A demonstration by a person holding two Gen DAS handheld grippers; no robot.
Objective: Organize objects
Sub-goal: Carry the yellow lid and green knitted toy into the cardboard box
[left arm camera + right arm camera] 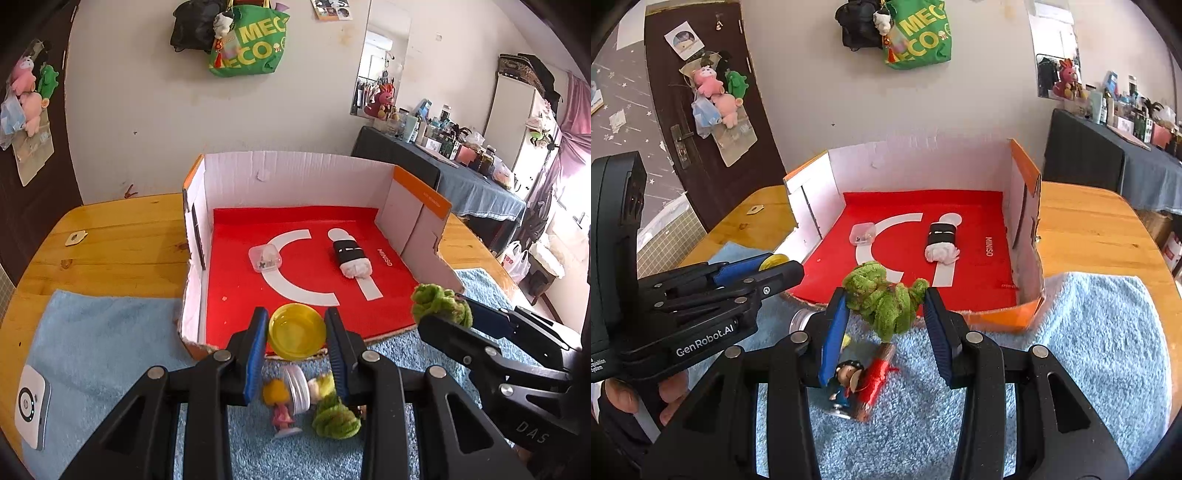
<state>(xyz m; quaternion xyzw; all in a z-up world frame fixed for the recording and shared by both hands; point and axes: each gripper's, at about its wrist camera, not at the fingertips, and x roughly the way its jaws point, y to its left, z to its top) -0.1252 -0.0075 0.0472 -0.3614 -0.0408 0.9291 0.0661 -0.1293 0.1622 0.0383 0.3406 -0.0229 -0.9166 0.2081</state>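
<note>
My left gripper [296,334] is shut on a round yellow container [296,326], held above the open front edge of the cardboard box [295,173]. My right gripper [884,306] is shut on a fuzzy green scrunchie [886,297], also near the box front; it also shows in the left wrist view [441,302]. Inside the box, on its red floor [975,280], lie a small clear case [265,258] and a black-and-white rolled cloth [351,257]. On the blue towel [110,332] below lie a second green scrunchie [334,419], a small jar [297,387] and toy figures [849,380].
A white device [31,410] lies at the towel's left edge. A small tag [75,238] lies on the wooden table [110,229]. The wall stands behind the box. A cluttered side table [461,173] stands at the right.
</note>
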